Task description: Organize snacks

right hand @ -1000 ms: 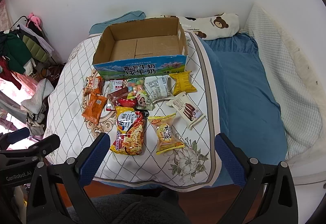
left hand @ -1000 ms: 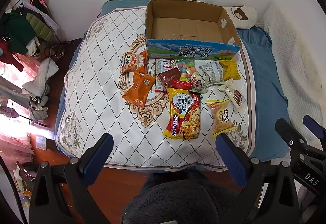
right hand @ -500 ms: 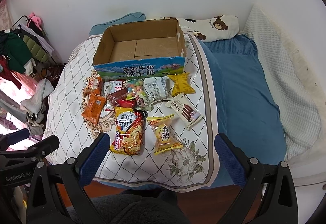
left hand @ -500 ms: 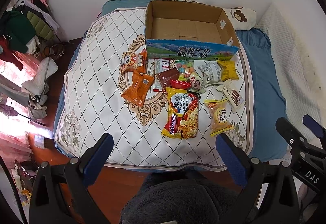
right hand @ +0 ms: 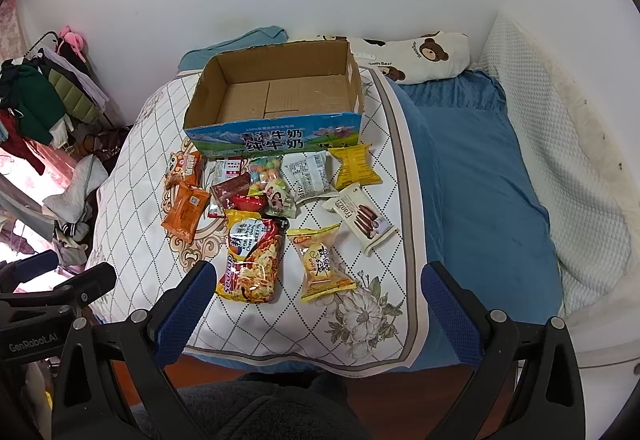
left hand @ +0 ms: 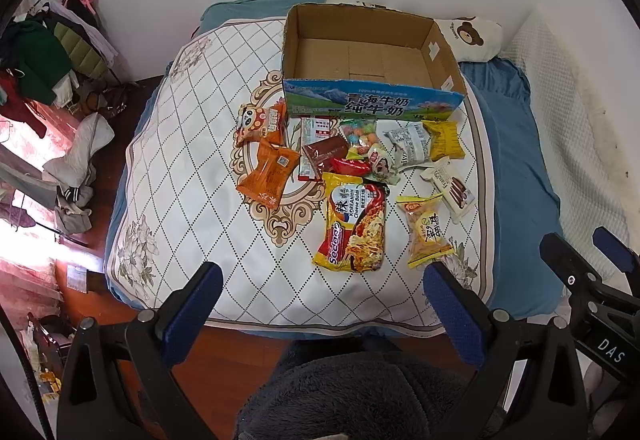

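Note:
An empty cardboard box point(left hand: 368, 56) point(right hand: 280, 96) with a blue printed front stands on a quilted white mat point(left hand: 192, 176) point(right hand: 136, 176) on the bed. In front of it lie several snack packets: a yellow-red noodle pack point(left hand: 354, 224) point(right hand: 252, 260), a yellow pastry packet point(left hand: 428, 230) point(right hand: 322, 260), orange packets point(left hand: 268, 174) point(right hand: 186, 212), a white wafer pack point(left hand: 450, 186) point(right hand: 360, 218) and a yellow packet point(left hand: 442, 140) point(right hand: 356, 164). My left gripper point(left hand: 320, 304) and right gripper point(right hand: 316, 304) hover open above the bed's near edge, holding nothing.
A blue sheet point(right hand: 476, 176) covers the right side of the bed, with a bear-print pillow point(right hand: 424, 54) by the wall. Clothes hang on a rack point(left hand: 48, 56) at the left over a wooden floor point(left hand: 80, 168). A person's dark fleece garment point(left hand: 352, 392) fills the bottom.
Both grippers have drifted slightly back and up from the bed; the snacks and box sit a touch higher in view. Nothing was picked up.

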The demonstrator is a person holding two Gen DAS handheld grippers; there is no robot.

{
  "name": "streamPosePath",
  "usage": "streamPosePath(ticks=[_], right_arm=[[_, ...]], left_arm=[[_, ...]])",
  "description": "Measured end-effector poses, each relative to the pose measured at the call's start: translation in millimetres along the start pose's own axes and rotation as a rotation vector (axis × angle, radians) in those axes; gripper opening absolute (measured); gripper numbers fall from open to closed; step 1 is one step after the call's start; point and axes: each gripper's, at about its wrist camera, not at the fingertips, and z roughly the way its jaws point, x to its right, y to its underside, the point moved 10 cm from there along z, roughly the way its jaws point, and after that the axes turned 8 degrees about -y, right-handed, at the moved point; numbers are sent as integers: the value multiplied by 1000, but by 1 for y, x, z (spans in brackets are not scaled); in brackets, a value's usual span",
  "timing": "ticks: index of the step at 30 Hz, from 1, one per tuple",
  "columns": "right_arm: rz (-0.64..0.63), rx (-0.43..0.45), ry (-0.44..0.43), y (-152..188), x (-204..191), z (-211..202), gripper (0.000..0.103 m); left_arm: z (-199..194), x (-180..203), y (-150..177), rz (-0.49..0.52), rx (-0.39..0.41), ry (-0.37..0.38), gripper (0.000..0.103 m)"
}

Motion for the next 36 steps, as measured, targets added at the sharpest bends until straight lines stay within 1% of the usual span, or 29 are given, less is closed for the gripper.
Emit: streamPosePath(ticks=[10,13,16,18,19,20,21,22,24,25,26,27,28,29,30,34,36], right_arm=[[0,3,-13,4,9,-6,103],[16,1,-19,5,19,1,103],[43,-18,-43,5,30,22,103],[49,-44,-43,8,37,44,103],[50,-61,-54,11,41,58,103],[52,-73,-59,13,44,69,103],[53,-83,-58,16,48,81,103],[47,-99,-61,19,52,97,103],[45,-128,-67,25,57,122,102],[48,-148,-79,29,60,138,101],[51,-164,-86,33,63,150,97],[53,-180,-99,37,66,163,91],[55,-199,-114,41,67,176,88],[50,-219,-128,44,68,189,81],[43,-231,-133,47,68,197,78],[29,-276,-153,56,65,229,77],[28,-299,-167,61,61,241,77]], left_arm=[[-4,7,2,-11,6,2,103],[6,10,-2,-36,-1,28,103],[34,14,-1,-57,-48,39,103],[68,20,-2,-55,-96,25,103],[79,24,-1,-49,-105,27,103],[96,29,-1,-37,-125,18,103],[115,36,1,-20,-162,21,103],[129,43,2,-4,-181,32,103],[164,59,5,38,-240,30,103],[175,64,7,53,-255,36,103],[194,75,9,72,-287,53,103],[209,81,10,88,-317,45,103],[219,85,11,93,-334,49,103],[237,93,12,109,-366,62,103],[248,95,12,118,-385,50,103],[290,108,14,155,-440,47,103],[303,109,16,152,-446,38,103]])
